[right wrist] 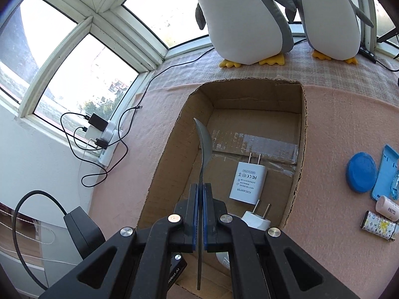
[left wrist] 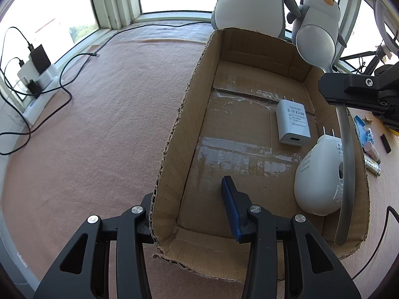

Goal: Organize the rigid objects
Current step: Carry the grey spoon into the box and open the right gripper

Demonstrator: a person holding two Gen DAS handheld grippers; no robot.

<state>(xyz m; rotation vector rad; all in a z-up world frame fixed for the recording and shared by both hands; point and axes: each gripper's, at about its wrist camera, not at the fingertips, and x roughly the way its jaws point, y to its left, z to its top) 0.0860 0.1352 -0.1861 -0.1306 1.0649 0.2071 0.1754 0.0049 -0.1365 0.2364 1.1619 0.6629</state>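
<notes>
An open cardboard box (left wrist: 174, 134) (right wrist: 164, 164) lies on the pink cloth. Inside lie a white AC adapter (left wrist: 293, 122) (right wrist: 248, 183) and a larger rounded white plug-in device (left wrist: 316, 179) (right wrist: 256, 220). My right gripper (right wrist: 200, 194) is shut on the handle of a grey metal spoon (right wrist: 203, 147) and holds it above the box; in the left wrist view the spoon (left wrist: 346, 149) hangs over the box's right side. My left gripper (left wrist: 189, 204) is open and straddles the box's near-left wall, its blue-padded right finger inside the box.
Two plush penguins (right wrist: 249, 25) stand behind the box by the window. A power strip with chargers and cables (right wrist: 102, 134) lies at the left. At the right on the cloth lie a blue lid (right wrist: 361, 172), a blue case (right wrist: 385, 172) and small bottles (right wrist: 379, 224).
</notes>
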